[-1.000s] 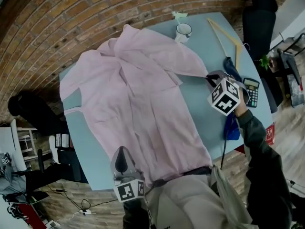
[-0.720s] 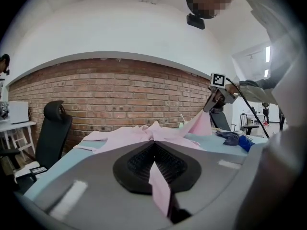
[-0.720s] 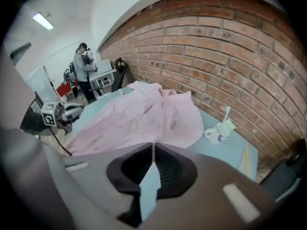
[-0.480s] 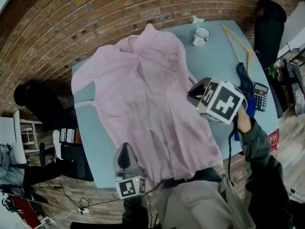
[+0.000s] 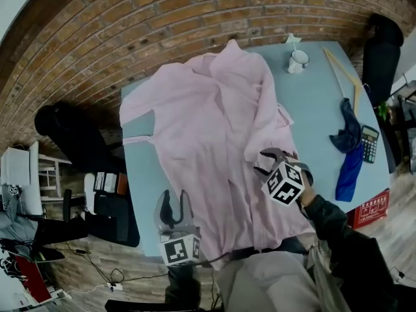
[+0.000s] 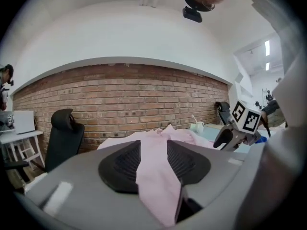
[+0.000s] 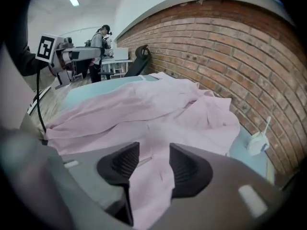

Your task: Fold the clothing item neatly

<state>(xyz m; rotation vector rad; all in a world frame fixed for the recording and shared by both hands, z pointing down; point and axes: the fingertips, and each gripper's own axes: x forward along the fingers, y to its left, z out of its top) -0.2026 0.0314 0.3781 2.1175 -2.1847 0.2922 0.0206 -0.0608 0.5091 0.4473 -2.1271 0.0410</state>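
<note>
**Left gripper** (image 6: 153,152): the jaws are parted and opening. A strip of the pink shirt (image 5: 208,129) lies between the ribbed pads and hangs down toward the camera. The pads are not seen pinching it. The gripper is held at the near left edge of the table (image 5: 318,109), beside the shirt's near hem.

**Right gripper** (image 7: 153,159): the jaws are set wide and opening. A fold of the same shirt is seen in the gap between the pads. The gripper is placed over the right edge of the shirt, on the near side.

**Pink shirt:** it is spread over the middle of the light blue table, with the collar end toward the far side and the hem at the near edge. The fabric is wrinkled, and the right side is gathered into a raised ridge. One sleeve is laid out to the left.

**Other items on the table:**
- A white mug (image 5: 298,61) is placed at the far right.
- A wooden hanger (image 5: 344,73) is laid to the right of the mug.
- A blue cloth (image 5: 349,155) is draped at the right edge.
- A calculator (image 5: 369,143) is set just beside the blue cloth.

**Surroundings:** a brick wall (image 5: 162,18) is seen beyond the far side.
</note>
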